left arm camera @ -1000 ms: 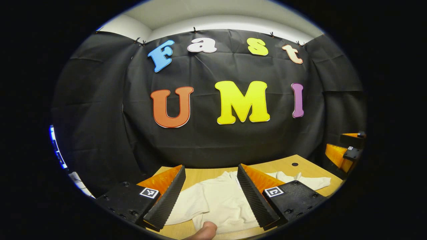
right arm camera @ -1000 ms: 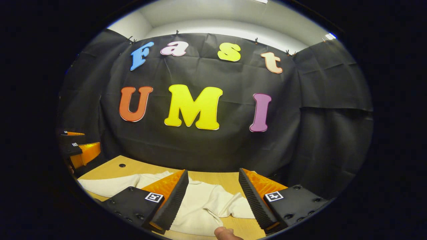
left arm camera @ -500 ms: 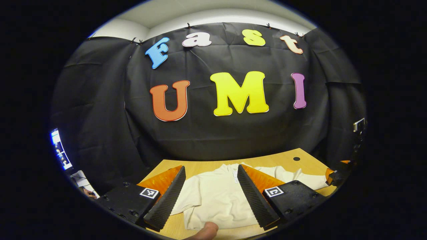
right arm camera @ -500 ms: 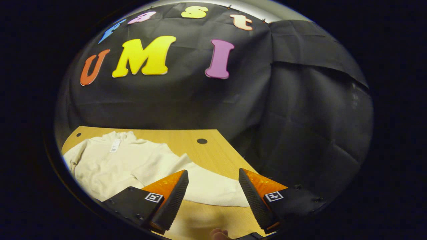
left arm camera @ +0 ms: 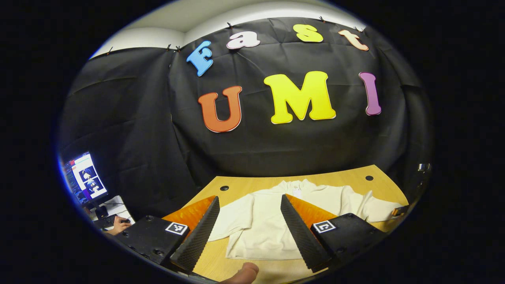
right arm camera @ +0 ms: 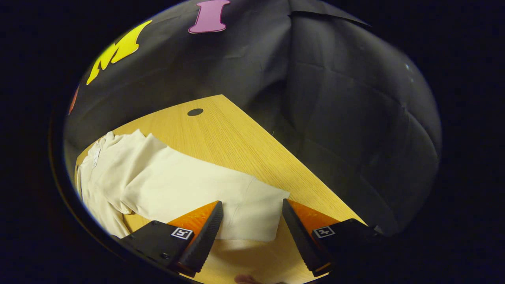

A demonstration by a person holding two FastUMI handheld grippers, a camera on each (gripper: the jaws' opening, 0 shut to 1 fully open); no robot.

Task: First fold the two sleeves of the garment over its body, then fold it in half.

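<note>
A cream long-sleeved garment [left arm camera: 268, 221] lies flat on the wooden table [left arm camera: 347, 177], collar toward the back wall. In the left gripper view, my left gripper [left arm camera: 250, 230] hovers open above the garment's hem and one sleeve [left arm camera: 232, 217]. In the right gripper view, the other sleeve [right arm camera: 205, 185] stretches out from the body toward the table's edge. My right gripper [right arm camera: 252, 236] stands open just over the cuff end [right arm camera: 258, 215], with nothing between its fingers.
Two round holes [left arm camera: 224, 188] [left arm camera: 369, 178] sit near the table's far corners. The table edge [right arm camera: 315, 185] runs close to the cuff on the right. A monitor [left arm camera: 85, 177] and a person's hand [left arm camera: 118, 225] show at the far left, off the table.
My right gripper has swung right and tilted down over the outstretched sleeve's cuff. My left gripper has pulled back a little, showing more of the table. Both stay open.
</note>
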